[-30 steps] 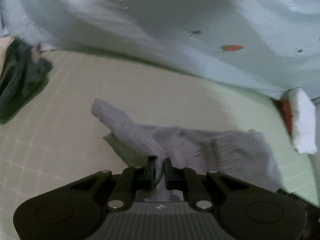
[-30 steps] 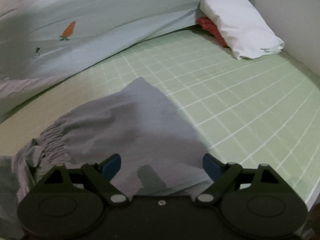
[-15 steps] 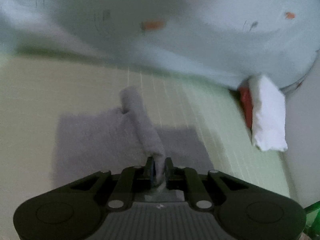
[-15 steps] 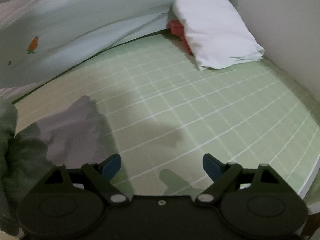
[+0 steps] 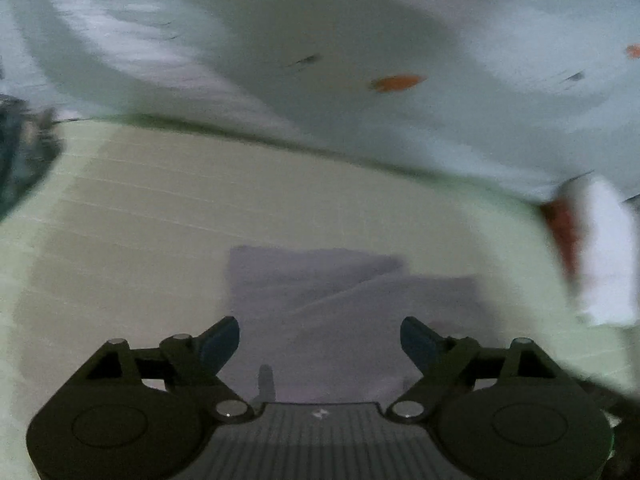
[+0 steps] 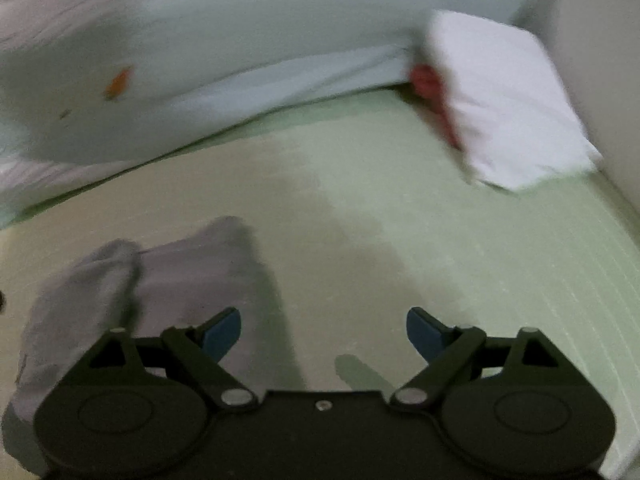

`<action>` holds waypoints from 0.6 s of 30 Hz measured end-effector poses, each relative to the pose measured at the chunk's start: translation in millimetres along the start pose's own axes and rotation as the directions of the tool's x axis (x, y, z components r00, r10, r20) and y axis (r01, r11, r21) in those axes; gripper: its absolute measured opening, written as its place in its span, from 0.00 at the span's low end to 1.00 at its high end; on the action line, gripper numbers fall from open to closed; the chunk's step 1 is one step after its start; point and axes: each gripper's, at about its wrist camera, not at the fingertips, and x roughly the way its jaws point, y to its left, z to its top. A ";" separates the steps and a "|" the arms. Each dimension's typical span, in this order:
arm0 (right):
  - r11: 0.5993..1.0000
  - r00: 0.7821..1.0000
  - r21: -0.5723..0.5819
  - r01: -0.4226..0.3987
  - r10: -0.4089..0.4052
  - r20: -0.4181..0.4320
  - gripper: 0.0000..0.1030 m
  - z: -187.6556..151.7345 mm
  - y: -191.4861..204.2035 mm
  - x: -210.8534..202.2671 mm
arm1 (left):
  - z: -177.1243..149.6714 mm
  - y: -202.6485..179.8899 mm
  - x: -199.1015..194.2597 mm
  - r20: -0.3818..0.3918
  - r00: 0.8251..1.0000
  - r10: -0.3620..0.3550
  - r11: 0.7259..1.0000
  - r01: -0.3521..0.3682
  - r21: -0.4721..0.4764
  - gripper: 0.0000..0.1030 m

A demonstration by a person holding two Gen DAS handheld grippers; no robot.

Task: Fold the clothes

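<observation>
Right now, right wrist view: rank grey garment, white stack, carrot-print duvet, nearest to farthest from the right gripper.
From the right gripper:
1. Grey garment, low left, beside the left finger.
2. Carrot-print duvet, across the back.
3. White stack, far right corner by the wall; close call with the duvet.

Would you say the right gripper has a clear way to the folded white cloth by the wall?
Probably yes. The right gripper is open with nothing between its jaws, and only bare green mat lies between it and the white cloth; the grey garment sits off to the side.

A home bedroom: a pale green gridded bed sheet [image 6: 460,240], a rumpled duvet [image 5: 360,20] (printed with small carrots) and folded laundry [image 6: 508,104] against the wall [image 6: 600,60].
</observation>
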 end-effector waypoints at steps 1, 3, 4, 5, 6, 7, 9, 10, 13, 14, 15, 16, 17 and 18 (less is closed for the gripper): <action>1.000 1.000 -0.026 -0.014 0.014 0.003 0.88 2.7 12.4 1.6 | -2.3 6.3 5.5 -0.030 0.999 0.024 1.000 -0.024 0.001 0.85; 0.998 0.999 -0.052 -0.045 0.045 0.000 0.88 6.2 36.7 4.8 | -8.3 17.4 15.7 -0.088 0.995 0.035 0.999 -0.035 -0.001 0.85; 0.996 0.998 -0.060 -0.062 0.062 -0.004 0.88 7.6 48.6 6.8 | -11.3 23.0 20.8 -0.117 0.992 0.040 0.999 -0.041 -0.002 0.85; 0.995 0.997 -0.063 -0.083 0.082 -0.014 0.88 7.8 60.1 9.2 | -14.4 28.5 25.9 -0.146 0.988 0.046 0.999 -0.047 -0.003 0.85; 0.992 0.994 -0.066 -0.104 0.103 -0.024 0.88 7.8 71.5 11.6 | -17.4 33.7 30.4 -0.172 0.984 0.045 0.999 -0.046 -0.001 0.85; 0.990 0.991 -0.065 -0.128 0.126 -0.035 0.88 6.7 82.3 13.9 | -19.4 37.4 33.6 -0.188 0.981 0.036 0.999 -0.035 0.006 0.85; 0.982 0.983 -0.073 -0.175 0.171 -0.062 0.88 1.1 104.3 20.9 | -20.6 42.3 39.4 -0.209 0.978 0.019 1.000 -0.016 0.017 0.86; 0.978 0.979 -0.083 -0.193 0.186 -0.083 0.86 -2.8 115.5 24.9 | -20.8 44.8 41.6 -0.217 0.976 0.011 1.000 -0.006 0.023 0.86; 0.964 0.966 -0.118 -0.237 0.221 -0.138 0.64 -14.6 141.2 34.7 | -20.1 52.3 41.1 -0.217 0.976 -0.008 0.998 0.020 0.053 0.86; 0.961 0.966 -0.136 -0.240 0.222 -0.135 0.50 -16.1 144.2 34.4 | -18.5 55.6 42.1 -0.217 0.976 -0.015 0.998 0.029 0.061 0.87; 0.958 0.965 -0.153 -0.243 0.224 -0.133 0.43 -17.5 147.2 34.2 | -17.5 58.7 43.1 -0.221 0.975 -0.019 0.997 0.035 0.066 0.87; 0.954 0.965 -0.171 -0.246 0.226 -0.131 0.35 -19.0 150.2 33.9 | -16.6 60.9 43.9 -0.223 0.975 -0.022 0.997 0.038 0.068 0.87; 0.950 0.965 -0.188 -0.249 0.227 -0.129 0.20 -20.5 153.3 33.7 | -14.5 61.9 44.2 -0.223 0.975 -0.024 0.997 0.041 0.073 0.87; 0.946 0.965 -0.205 -0.251 0.229 -0.126 0.09 -21.9 156.3 33.5 | -10.4 60.8 43.7 -0.218 0.976 -0.025 0.996 0.044 0.080 0.87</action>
